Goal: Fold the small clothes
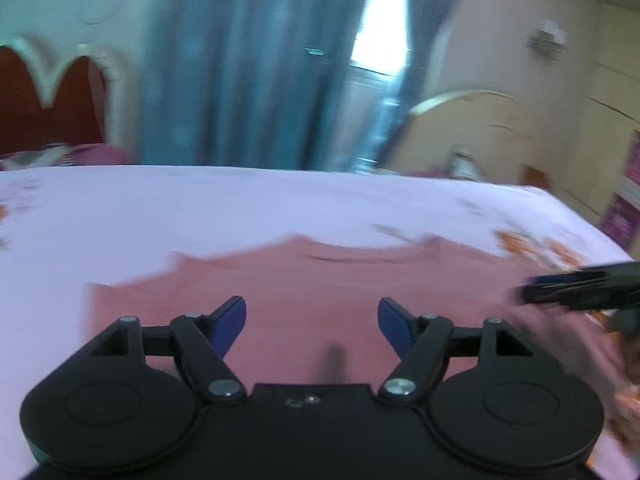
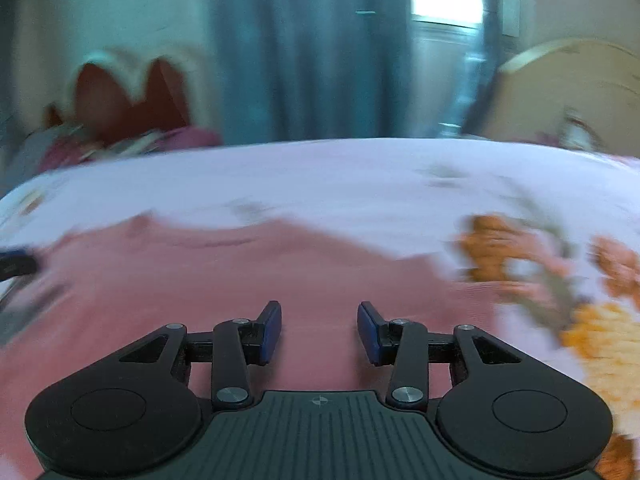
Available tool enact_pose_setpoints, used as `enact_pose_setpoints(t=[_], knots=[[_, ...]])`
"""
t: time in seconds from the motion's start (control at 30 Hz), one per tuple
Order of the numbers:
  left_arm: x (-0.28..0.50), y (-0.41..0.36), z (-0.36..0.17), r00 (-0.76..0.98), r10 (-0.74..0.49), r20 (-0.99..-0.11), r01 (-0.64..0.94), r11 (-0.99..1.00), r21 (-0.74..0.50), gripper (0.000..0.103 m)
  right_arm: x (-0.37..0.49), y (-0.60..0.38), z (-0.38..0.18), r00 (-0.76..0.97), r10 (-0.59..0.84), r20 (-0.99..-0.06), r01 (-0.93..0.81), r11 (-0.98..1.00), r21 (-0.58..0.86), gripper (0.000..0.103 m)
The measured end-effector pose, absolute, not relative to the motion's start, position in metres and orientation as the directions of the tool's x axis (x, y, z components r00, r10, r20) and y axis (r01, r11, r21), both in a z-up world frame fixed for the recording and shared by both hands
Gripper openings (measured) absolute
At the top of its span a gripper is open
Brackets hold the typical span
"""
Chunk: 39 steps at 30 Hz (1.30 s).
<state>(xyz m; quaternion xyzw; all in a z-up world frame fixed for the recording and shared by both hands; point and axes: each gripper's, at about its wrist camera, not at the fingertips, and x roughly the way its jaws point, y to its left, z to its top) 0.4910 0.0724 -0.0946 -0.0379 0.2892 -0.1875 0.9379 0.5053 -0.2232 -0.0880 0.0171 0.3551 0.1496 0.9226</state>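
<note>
A small pink garment [image 1: 320, 284] lies spread flat on the bed, its neckline toward the far side; it also shows in the right wrist view [image 2: 248, 276]. My left gripper [image 1: 312, 322] is open and empty, just above the garment's near part. My right gripper [image 2: 319, 330] is open and empty, also over the garment's near part. The right gripper shows in the left wrist view [image 1: 576, 286] at the right edge, above the garment's right side. The left gripper's tip shows in the right wrist view [image 2: 16, 262] at the left edge. Both views are motion-blurred.
The bed has a pale lilac sheet [image 1: 200, 204] with orange flower prints [image 2: 560, 280] at the right. Pillows and a red headboard [image 1: 44, 112] lie at the far left. Blue curtains [image 1: 248, 64] and a window hang behind the bed, with a beige cabinet [image 1: 520, 128] at right.
</note>
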Motion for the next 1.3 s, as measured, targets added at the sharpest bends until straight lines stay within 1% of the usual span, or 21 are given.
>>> enact_pose_setpoints(t=[0.07,0.2,0.27,0.37,0.47,0.5,0.53,0.57,0.63,0.73,0.77,0.87,1.0,1.1,1.23,1.3], knots=[[0.482,0.054,-0.101,0.732,-0.412,-0.542,0.371,0.909,-0.190,0.072,0.497,-0.194,-0.092,0.676,0.340,-0.653,-0.334,0.932,0.139,0.062],[0.470,0.040,-0.118,0.687,-0.414,-0.597,0.385,0.904,-0.184,0.072,0.484,-0.166,-0.101,0.644,0.379,-0.664,-0.397,0.908,0.133,0.062],[0.467,0.050,-0.122,0.699,-0.393,-0.597,0.368,0.914,-0.171,0.072,0.479,-0.170,-0.100,0.653,0.368,-0.662,-0.408,0.907,0.102,0.061],[0.463,0.084,-0.122,0.725,-0.338,-0.600,0.303,0.939,-0.163,0.072,0.476,-0.207,-0.104,0.691,0.292,-0.662,-0.307,0.947,0.096,0.061],[0.457,0.116,-0.124,0.749,-0.240,-0.618,0.226,0.969,-0.104,0.073,0.473,-0.265,-0.109,0.713,0.166,-0.682,-0.130,0.986,0.104,0.061],[0.456,0.123,-0.124,0.752,-0.226,-0.620,0.211,0.972,-0.099,0.073,0.471,-0.279,-0.111,0.707,0.134,-0.694,-0.084,0.991,0.105,0.061],[0.452,0.130,-0.123,0.754,-0.224,-0.617,0.196,0.974,-0.115,0.073,0.468,-0.293,-0.112,0.704,0.140,-0.696,-0.066,0.989,0.133,0.061],[0.449,0.132,-0.121,0.755,-0.221,-0.618,0.182,0.975,-0.127,0.073,0.465,-0.297,-0.112,0.701,0.132,-0.701,-0.057,0.990,0.129,0.061],[0.443,0.123,-0.114,0.761,-0.203,-0.616,0.170,0.979,-0.113,0.073,0.456,-0.294,-0.104,0.708,0.121,-0.696,-0.064,0.992,0.107,0.061],[0.432,0.099,-0.106,0.766,-0.241,-0.597,0.205,0.970,-0.128,0.073,0.435,-0.275,-0.082,0.743,0.194,-0.640,-0.133,0.981,0.144,0.061],[0.430,0.089,-0.105,0.763,-0.247,-0.598,0.217,0.968,-0.123,0.073,0.432,-0.262,-0.078,0.746,0.214,-0.631,-0.165,0.977,0.136,0.060],[0.427,0.062,-0.102,0.751,-0.277,-0.599,0.253,0.959,-0.126,0.073,0.427,-0.225,-0.073,0.719,0.295,-0.629,-0.263,0.954,0.147,0.031],[0.428,0.030,-0.101,0.730,-0.321,-0.604,0.302,0.944,-0.137,0.073,0.432,-0.187,-0.078,0.681,0.346,-0.645,-0.333,0.931,0.149,0.031],[0.433,0.012,-0.112,0.698,-0.314,-0.644,0.326,0.940,-0.105,0.076,0.434,-0.168,-0.087,0.663,0.346,-0.664,-0.360,0.925,0.122,0.031],[0.433,0.012,-0.121,0.697,-0.312,-0.646,0.335,0.938,-0.092,0.079,0.438,-0.177,-0.098,0.669,0.314,-0.674,-0.326,0.939,0.114,0.031],[0.434,0.014,-0.120,0.696,-0.314,-0.646,0.338,0.937,-0.091,0.080,0.440,-0.189,-0.100,0.663,0.314,-0.679,-0.295,0.944,0.148,0.031]])
